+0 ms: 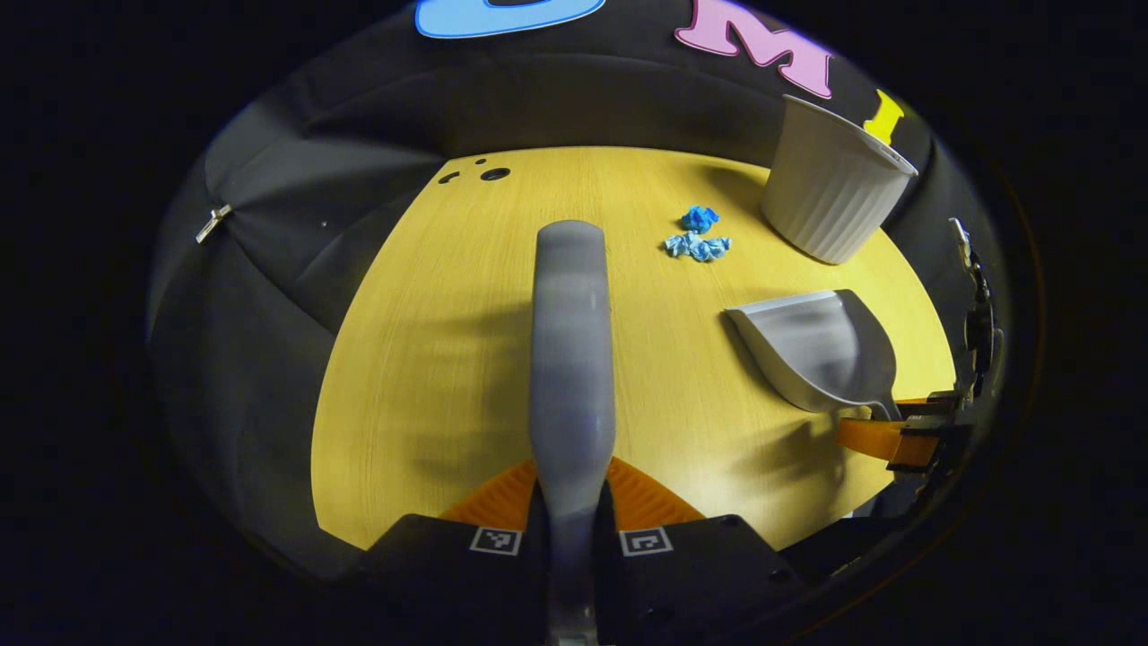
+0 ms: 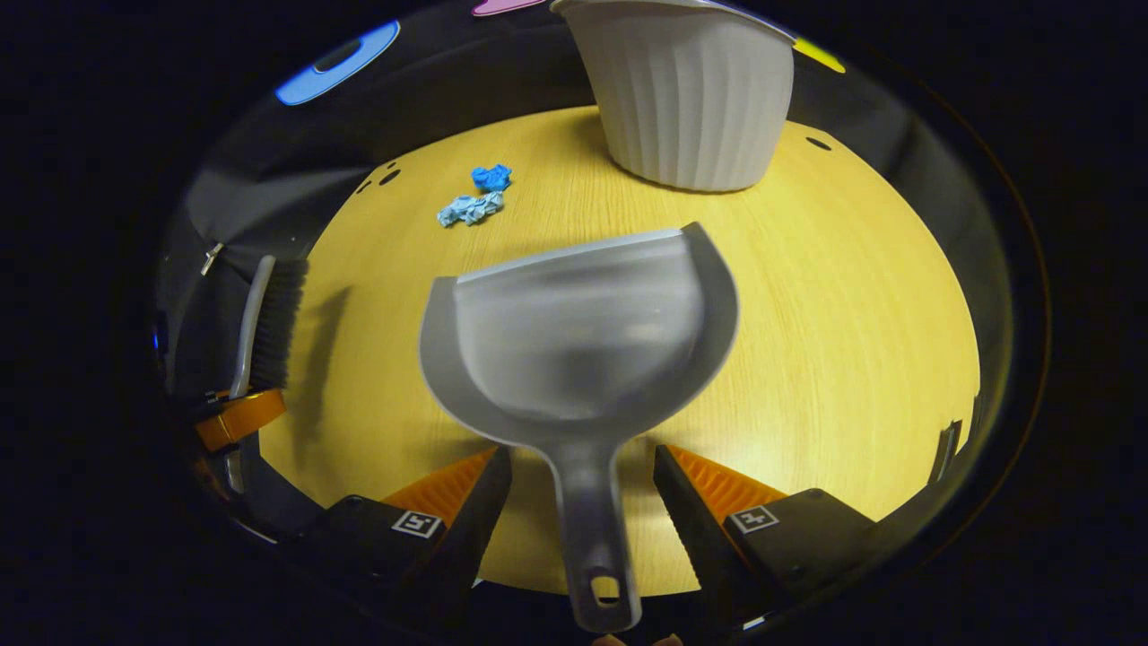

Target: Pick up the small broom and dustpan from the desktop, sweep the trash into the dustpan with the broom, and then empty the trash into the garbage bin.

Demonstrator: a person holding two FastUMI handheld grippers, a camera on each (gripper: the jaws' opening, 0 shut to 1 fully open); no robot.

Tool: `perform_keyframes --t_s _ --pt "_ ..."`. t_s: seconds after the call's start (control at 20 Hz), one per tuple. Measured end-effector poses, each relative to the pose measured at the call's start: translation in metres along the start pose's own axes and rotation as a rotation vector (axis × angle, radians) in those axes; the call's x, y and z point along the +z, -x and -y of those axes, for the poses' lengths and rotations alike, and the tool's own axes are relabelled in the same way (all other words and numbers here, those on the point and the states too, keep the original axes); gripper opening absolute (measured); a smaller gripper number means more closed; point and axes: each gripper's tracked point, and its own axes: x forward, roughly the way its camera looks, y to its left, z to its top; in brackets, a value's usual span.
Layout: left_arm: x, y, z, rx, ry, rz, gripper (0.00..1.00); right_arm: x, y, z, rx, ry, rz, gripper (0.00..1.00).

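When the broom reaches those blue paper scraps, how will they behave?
The blue scraps look like crumpled paper, so probably very light and easily pushed. Being crumpled rather than round, they should skid more than roll. There are two separate wads on smooth wood, so they may scatter before reaching the dustpan.

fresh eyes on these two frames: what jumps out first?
The grey dustpan dominates the right gripper view, its handle running down between that gripper's wide-open jaws. In the left gripper view, the broom rises straight up from the left gripper, jaws shut on it. Beyond them, blue crumpled trash lies on the yellow desktop near the ribbed white garbage bin.
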Motion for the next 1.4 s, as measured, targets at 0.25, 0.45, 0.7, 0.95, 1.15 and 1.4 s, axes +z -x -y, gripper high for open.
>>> perform_keyframes --t_s 0.25,0.45,0.7,0.95,1.15,1.4 --pt "0.000 -0.002 0.002 0.016 0.026 -0.009 0.25 0.001 -0.013 -0.005 0.013 0.042 -0.033 0.99" --pt "0.003 -0.007 0.003 0.024 0.047 -0.016 0.25 0.004 -0.018 0.007 -0.020 0.043 -0.054 0.68" --pt "0.008 -0.023 0.008 0.028 0.044 -0.039 0.26 0.010 -0.019 0.010 0.022 0.048 -0.077 0.45" --pt "0.030 -0.045 0.021 -0.021 -0.003 -0.063 0.26 0.007 -0.017 0.017 0.083 0.137 -0.116 0.35" --pt "0.067 -0.062 0.014 -0.010 -0.077 -0.062 0.26 0.014 -0.010 0.040 0.088 0.215 -0.119 0.35" --pt "0.116 -0.101 0.026 -0.025 -0.160 -0.061 0.26 0.024 -0.003 0.067 0.085 0.302 -0.128 0.35"
